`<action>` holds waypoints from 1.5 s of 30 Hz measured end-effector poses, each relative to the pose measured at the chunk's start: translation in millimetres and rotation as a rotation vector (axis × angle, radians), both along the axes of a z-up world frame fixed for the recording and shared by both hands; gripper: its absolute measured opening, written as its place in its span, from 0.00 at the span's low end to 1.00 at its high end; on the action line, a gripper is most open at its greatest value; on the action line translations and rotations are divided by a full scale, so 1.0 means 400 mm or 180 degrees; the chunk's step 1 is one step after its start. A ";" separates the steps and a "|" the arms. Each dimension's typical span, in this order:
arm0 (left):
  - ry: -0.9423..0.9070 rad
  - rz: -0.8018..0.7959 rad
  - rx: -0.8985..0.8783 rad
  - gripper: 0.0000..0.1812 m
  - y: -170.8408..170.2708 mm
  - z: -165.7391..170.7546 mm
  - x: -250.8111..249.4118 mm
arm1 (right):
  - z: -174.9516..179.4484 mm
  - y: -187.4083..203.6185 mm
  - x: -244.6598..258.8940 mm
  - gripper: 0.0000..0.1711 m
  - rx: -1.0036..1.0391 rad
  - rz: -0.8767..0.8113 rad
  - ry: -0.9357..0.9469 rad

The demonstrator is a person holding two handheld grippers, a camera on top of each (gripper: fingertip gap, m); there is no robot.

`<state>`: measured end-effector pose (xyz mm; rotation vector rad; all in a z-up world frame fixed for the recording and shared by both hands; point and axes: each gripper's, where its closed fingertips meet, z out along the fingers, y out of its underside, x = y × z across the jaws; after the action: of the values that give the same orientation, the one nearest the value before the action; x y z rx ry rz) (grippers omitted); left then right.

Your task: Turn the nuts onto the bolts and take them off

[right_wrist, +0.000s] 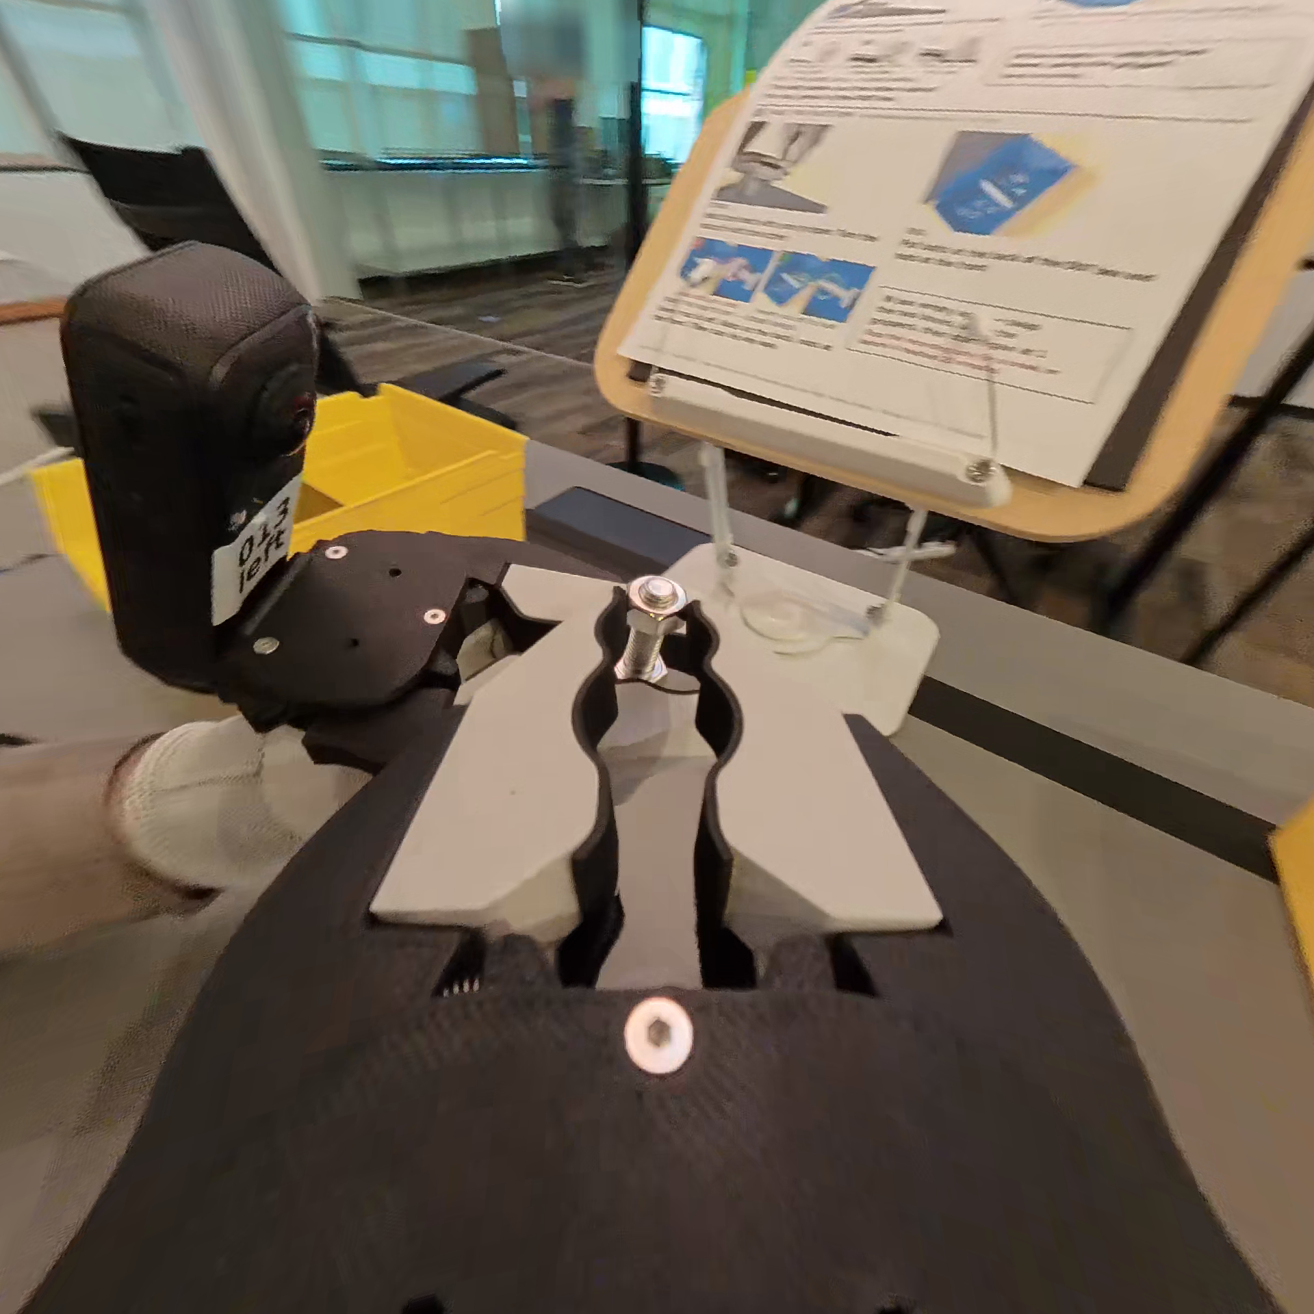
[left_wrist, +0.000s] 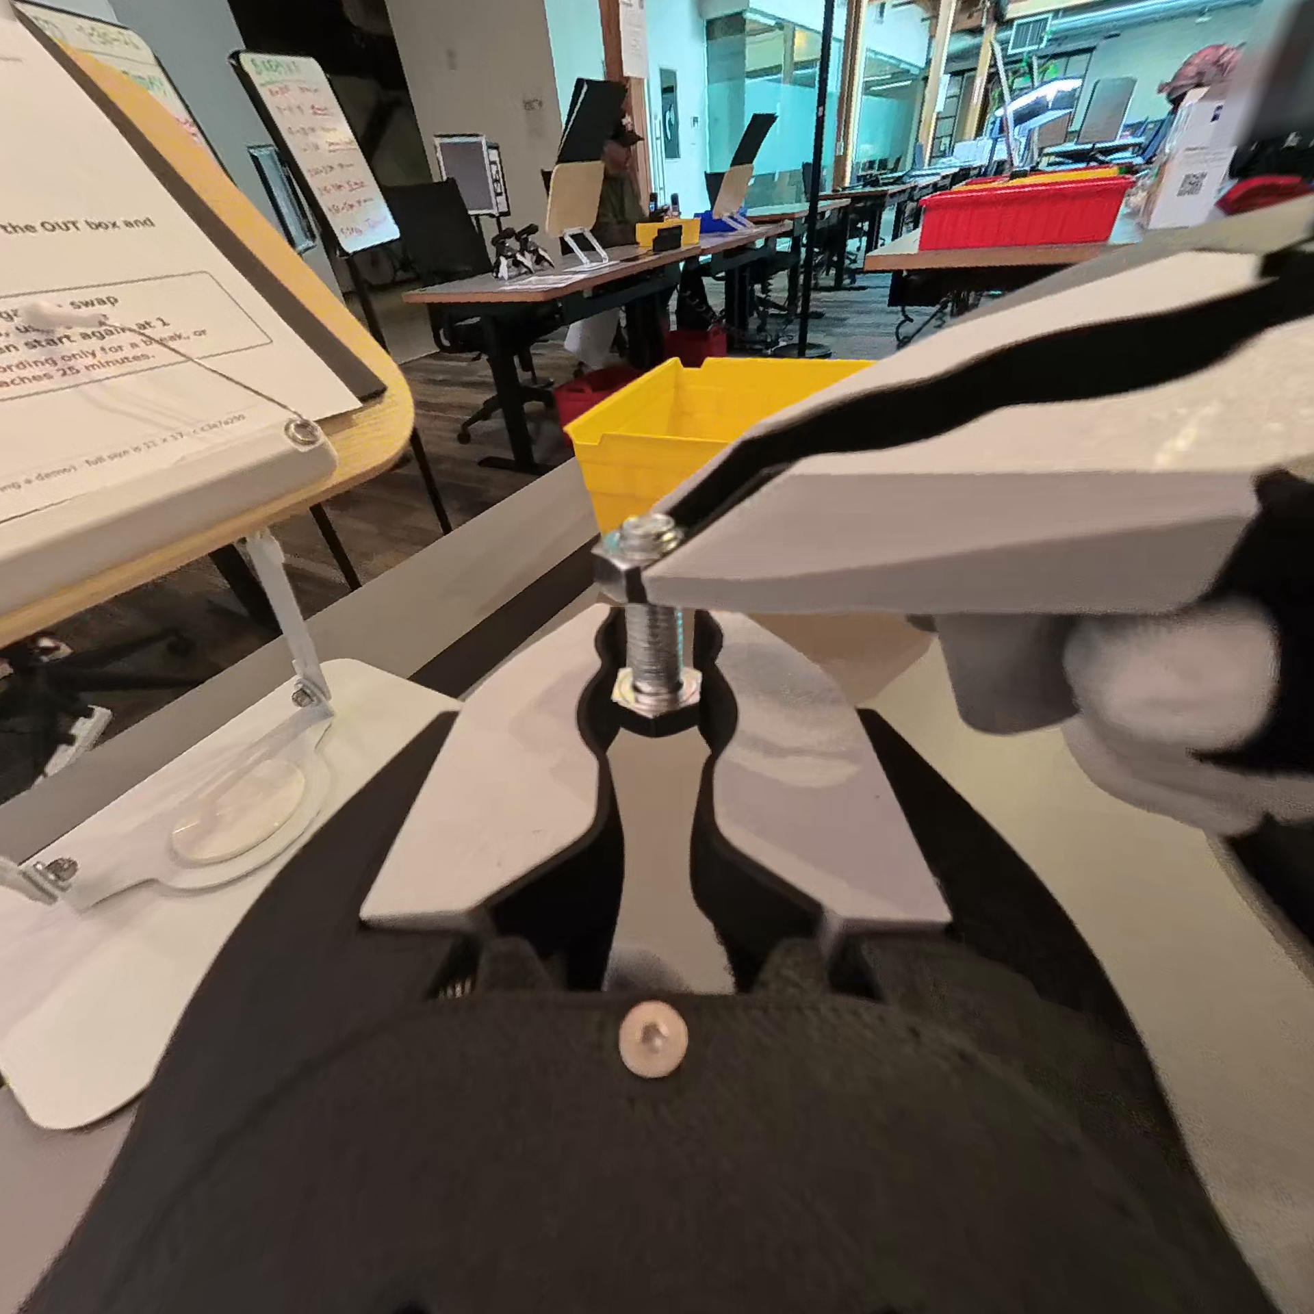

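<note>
Steel bolt (left_wrist: pixel 653 658) in left gripper (left_wrist: pixel 655 700); right gripper (left_wrist: pixel 650 562) clamps nut (left_wrist: pixel 626 565).

The bolt (left_wrist: pixel 650 643) stood upright over the table (left_wrist: pixel 1109 889), head down between the left gripper (left_wrist: pixel 655 700) fingertips. The nut (left_wrist: pixel 626 569) sat near its top, pinched by the right gripper (left_wrist: pixel 658 551). Behind lay a bin (left_wrist: pixel 640 441); left, a stand (left_wrist: pixel 213 818) near the table's far edge.

An open-plan office workspace: rows of desks (left_wrist: pixel 569 281), a whiteboard (left_wrist: pixel 320 149), glass partitions (left_wrist: pixel 775 107).
</note>
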<state>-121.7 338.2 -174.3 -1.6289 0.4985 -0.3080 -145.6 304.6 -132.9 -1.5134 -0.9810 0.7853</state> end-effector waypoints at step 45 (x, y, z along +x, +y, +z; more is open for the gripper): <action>-0.0452 -0.1902 -0.0144 0.10 -0.171 0.071 0.151 | 0.069 -0.152 0.098 0.14 -0.0320 0.5614 0.0628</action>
<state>-61.3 270.0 -146.1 -1.4585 0.8689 -0.8770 -106.4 243.6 -105.1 -0.2353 -2.0466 2.0968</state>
